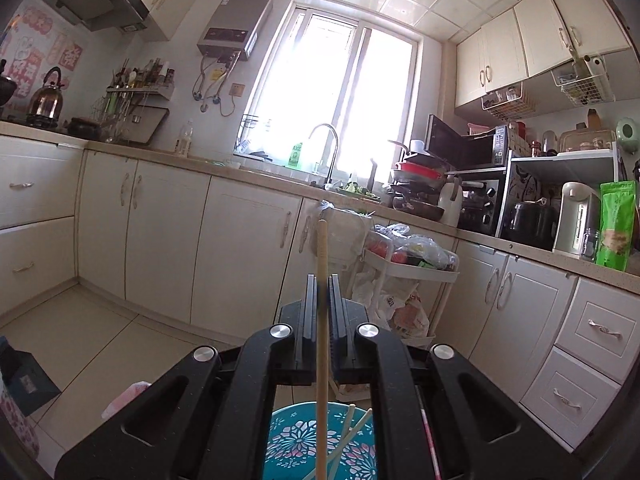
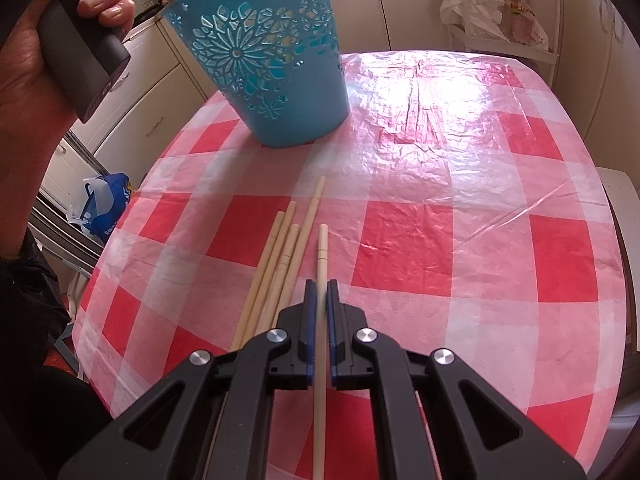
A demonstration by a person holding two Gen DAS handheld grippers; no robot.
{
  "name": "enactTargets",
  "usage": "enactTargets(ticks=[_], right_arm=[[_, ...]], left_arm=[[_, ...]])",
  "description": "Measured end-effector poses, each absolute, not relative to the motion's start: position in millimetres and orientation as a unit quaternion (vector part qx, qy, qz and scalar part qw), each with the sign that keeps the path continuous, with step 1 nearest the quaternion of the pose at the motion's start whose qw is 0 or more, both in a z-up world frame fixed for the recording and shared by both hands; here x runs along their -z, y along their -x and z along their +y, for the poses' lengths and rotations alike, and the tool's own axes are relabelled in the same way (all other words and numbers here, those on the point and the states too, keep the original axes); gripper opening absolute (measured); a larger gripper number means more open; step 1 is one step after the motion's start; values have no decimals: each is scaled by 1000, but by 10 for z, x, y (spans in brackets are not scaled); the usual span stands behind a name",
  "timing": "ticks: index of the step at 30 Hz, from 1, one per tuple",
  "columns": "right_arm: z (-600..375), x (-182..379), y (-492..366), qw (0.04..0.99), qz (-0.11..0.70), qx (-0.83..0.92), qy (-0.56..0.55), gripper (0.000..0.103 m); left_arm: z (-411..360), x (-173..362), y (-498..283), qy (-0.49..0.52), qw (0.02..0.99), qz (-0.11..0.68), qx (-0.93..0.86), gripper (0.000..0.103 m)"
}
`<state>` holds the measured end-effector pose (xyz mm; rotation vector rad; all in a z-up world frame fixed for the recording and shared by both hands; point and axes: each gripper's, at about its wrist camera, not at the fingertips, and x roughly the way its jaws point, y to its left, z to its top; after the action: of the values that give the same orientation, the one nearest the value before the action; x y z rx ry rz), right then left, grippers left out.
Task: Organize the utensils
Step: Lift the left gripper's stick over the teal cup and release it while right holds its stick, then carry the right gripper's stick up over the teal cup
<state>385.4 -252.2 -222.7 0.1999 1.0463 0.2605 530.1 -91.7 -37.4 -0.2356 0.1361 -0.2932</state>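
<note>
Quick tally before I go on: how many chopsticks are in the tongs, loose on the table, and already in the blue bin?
In the tongs: 2, one in the left tongs and one in the right tongs
Loose on the table: 4 chopsticks
In the bin: 2 visible in the left wrist view
Total: 8

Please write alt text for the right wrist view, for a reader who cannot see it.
The right gripper is shut on a chopstick above a red-checked tablecloth. Four more chopsticks lie just left of it, and a blue cutout basket stands beyond.
</note>
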Motion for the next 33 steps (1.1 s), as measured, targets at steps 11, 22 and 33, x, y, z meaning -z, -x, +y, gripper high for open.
enactTargets(ticks=[11,22,33], right_arm=[[-2510,2243,-3857,854,498,-122,-94,6],[-2557,2243,-3862,848,504,-127,-105,6],[-2509,2227,-3815,849,506,-122,-88,7]], left_arm=[[-660,596,-5413,166,974,83,133,5],[-797,635,-5295,122,981,92,122,5],[-729,552,-4849,77,982,124,121,7]])
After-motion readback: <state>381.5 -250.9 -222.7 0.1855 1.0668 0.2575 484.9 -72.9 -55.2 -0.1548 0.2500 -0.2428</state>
